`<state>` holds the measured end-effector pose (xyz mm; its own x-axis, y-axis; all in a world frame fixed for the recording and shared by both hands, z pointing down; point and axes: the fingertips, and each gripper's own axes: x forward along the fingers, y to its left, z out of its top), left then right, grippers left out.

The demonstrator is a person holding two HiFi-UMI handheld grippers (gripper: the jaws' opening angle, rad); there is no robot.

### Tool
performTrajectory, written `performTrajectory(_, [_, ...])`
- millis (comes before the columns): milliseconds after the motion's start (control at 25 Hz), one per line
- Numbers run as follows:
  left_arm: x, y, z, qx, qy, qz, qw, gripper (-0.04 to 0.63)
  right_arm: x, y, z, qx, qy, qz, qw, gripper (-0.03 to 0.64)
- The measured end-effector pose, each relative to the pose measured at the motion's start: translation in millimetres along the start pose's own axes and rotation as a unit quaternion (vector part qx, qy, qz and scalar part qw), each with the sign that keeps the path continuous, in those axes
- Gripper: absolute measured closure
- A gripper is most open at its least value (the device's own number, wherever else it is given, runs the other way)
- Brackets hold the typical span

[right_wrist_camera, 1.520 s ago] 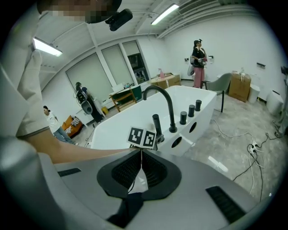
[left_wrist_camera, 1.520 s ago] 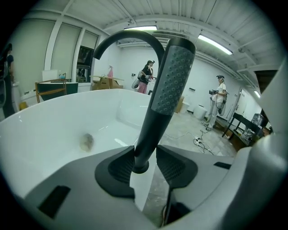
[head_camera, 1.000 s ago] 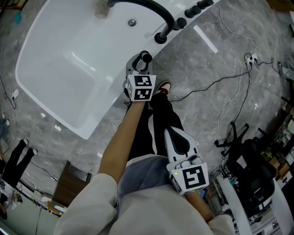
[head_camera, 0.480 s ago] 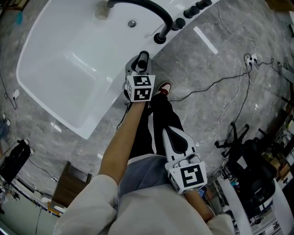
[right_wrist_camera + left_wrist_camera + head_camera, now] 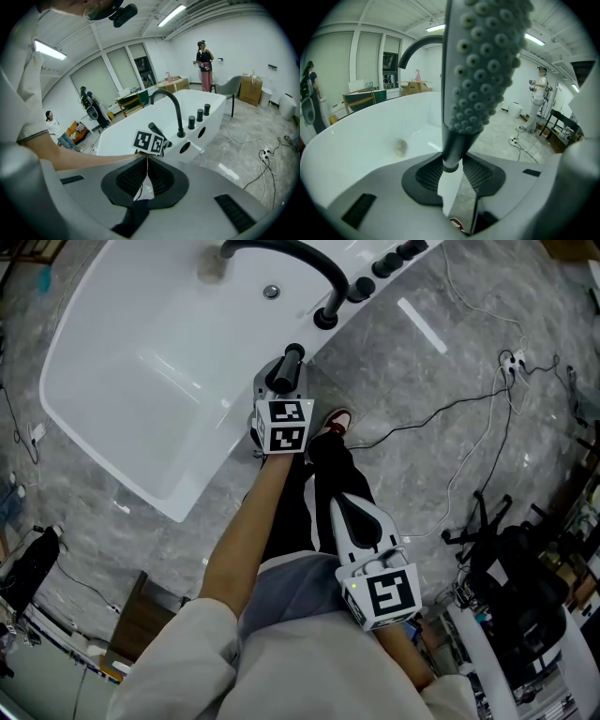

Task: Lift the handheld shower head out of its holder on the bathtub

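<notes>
The shower head (image 5: 483, 65), grey with rubber nozzles on its face, stands upright right in front of the left gripper view's camera. Its dark handle runs down between the pads of my left gripper (image 5: 452, 166), which is shut on it. From above, the shower head (image 5: 288, 365) sticks out past the left gripper (image 5: 279, 382) at the near rim of the white bathtub (image 5: 141, 381). The black arched faucet (image 5: 300, 254) and black knobs (image 5: 384, 265) sit at the tub's far end. My right gripper (image 5: 354, 512) hangs shut and empty over my lap.
Cables and a power strip (image 5: 511, 360) lie on the grey marble floor to the right. A black stand (image 5: 497, 549) is at the lower right. My shoe (image 5: 335, 418) is beside the tub. People stand farther off in the room (image 5: 204, 58).
The left gripper has shifted slightly with the shower head in it, the handle now pointing a little more toward the faucet. The right gripper has barely moved.
</notes>
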<state>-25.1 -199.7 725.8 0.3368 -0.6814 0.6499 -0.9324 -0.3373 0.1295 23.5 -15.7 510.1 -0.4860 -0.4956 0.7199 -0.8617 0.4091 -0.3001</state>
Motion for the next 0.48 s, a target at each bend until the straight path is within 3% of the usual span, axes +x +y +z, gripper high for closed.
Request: performTrajectory(480, [-33, 1, 8, 0.008, 0.001, -0.002, 1.0000, 0.459, -7, 2, 9, -0.008, -0.019, 0.002, 1.000, 0.598])
